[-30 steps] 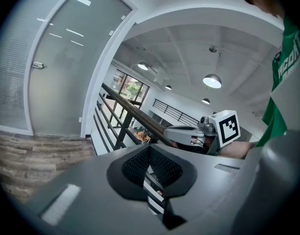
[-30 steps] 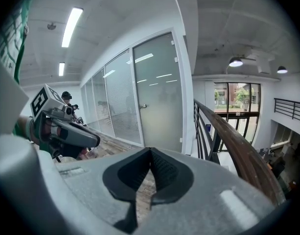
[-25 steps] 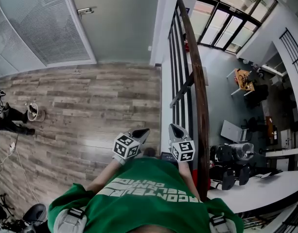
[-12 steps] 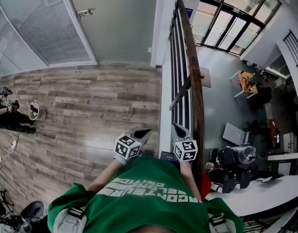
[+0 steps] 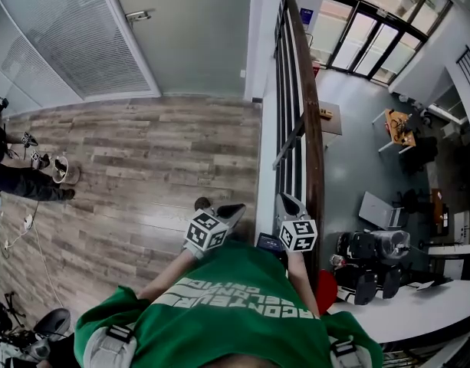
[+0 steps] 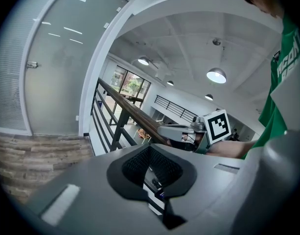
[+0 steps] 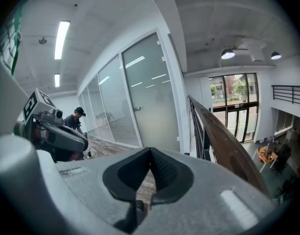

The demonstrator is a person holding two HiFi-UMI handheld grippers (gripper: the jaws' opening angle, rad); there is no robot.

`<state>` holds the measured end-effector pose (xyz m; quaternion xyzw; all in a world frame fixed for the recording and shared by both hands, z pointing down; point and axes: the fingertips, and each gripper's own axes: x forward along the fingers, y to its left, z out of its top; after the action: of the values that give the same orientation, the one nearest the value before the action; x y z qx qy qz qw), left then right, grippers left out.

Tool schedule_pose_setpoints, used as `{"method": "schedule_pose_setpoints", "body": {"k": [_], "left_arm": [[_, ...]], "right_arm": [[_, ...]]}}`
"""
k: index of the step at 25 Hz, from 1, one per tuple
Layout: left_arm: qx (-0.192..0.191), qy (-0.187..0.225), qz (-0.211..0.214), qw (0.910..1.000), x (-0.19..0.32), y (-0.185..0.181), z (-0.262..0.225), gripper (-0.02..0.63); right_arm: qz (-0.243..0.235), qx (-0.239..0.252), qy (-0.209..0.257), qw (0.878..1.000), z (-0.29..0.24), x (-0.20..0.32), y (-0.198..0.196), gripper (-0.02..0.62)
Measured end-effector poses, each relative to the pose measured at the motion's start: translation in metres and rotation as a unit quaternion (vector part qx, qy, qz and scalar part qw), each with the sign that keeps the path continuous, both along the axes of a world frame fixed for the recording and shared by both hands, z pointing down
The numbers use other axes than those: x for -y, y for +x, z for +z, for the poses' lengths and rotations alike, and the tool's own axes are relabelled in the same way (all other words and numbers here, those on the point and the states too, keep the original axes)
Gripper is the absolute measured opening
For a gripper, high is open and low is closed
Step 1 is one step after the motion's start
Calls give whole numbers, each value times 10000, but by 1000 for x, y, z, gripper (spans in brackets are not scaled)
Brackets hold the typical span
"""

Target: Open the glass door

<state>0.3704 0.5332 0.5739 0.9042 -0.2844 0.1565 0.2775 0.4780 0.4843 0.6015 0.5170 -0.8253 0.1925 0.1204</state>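
Note:
The frosted glass door (image 5: 196,37) stands shut at the far end of the wood floor, its metal handle (image 5: 137,14) on its left edge. It also shows in the left gripper view as the door (image 6: 57,67) with handle (image 6: 32,64), and in the right gripper view as the door (image 7: 150,106) with handle (image 7: 136,108). My left gripper (image 5: 235,207) and right gripper (image 5: 283,198) are held side by side in front of my chest, far short of the door. Both are shut with nothing between the jaws, as seen at the left gripper (image 6: 150,147) and the right gripper (image 7: 150,150).
A dark wooden handrail (image 5: 307,121) on black bars runs along my right, with a drop to a lower floor beyond it. A person in black (image 5: 12,175) crouches at the left wall beside cables and gear. Slatted glass panels (image 5: 58,44) flank the door's left side.
Both grippers have edged forward along the floor beside the railing, still shut. The crouching person at the left edge has come further into view.

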Motion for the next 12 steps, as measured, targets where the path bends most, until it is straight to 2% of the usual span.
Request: {"method": "schedule_pose_setpoints", "body": {"k": [12], "left_arm": [[-132,16,82,9999,19,13,-1,15]], "right_arm": [[70,-107,14,9999,-5,8,8,-8]]}}
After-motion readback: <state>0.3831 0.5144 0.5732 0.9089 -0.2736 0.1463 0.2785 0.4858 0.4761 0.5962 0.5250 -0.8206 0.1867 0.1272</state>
